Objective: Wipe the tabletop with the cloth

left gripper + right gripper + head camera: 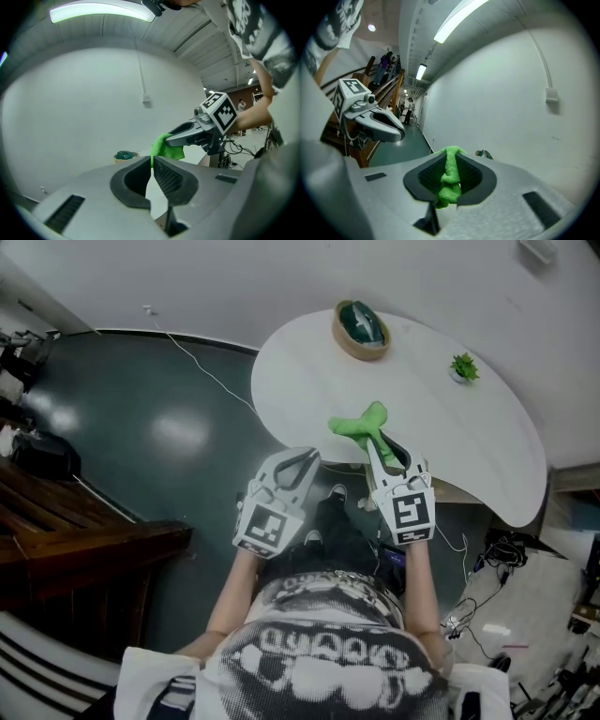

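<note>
My right gripper [450, 159] clamped on green cloth [449, 185] at bunched middle. Soft, light, floppy; ends dangle. My left gripper [152, 161] closed, empty.

The near end of the cloth [361, 425] is hidden under the right gripper [382, 448] at the centre of the head view. In the right gripper view, the bowl [484, 153] is mostly hidden behind the gripper's body, and its contents are too small to tell. The shirt [328, 652] is cut off by the head view's lower edge.
</note>
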Motion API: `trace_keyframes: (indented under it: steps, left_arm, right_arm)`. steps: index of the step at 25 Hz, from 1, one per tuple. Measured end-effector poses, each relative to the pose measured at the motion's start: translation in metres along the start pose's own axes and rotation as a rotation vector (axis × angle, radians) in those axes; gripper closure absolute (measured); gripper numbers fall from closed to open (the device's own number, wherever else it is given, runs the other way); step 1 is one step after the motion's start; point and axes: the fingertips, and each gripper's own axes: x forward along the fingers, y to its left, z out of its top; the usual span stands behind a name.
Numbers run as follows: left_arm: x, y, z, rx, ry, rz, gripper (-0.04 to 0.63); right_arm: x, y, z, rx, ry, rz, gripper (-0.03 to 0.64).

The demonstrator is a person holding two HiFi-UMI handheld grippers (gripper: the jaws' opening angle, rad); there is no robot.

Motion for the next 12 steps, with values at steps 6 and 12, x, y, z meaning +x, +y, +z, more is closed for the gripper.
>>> trace_keyframes:
  steps: [6,12]
  left_arm:
    - [0.051,0.027,0.008,0.068,0.039,-0.012,0.578]
    - [0.091,0.052,0.008,0.083,0.071,0.014,0.578]
  right_arm:
    - [0.053,-0.042,-0.005,-0.03,0.016,0.023,0.565]
    - [0.101,-0.069,-0.019,-0.055,0.041,0.071,0.565]
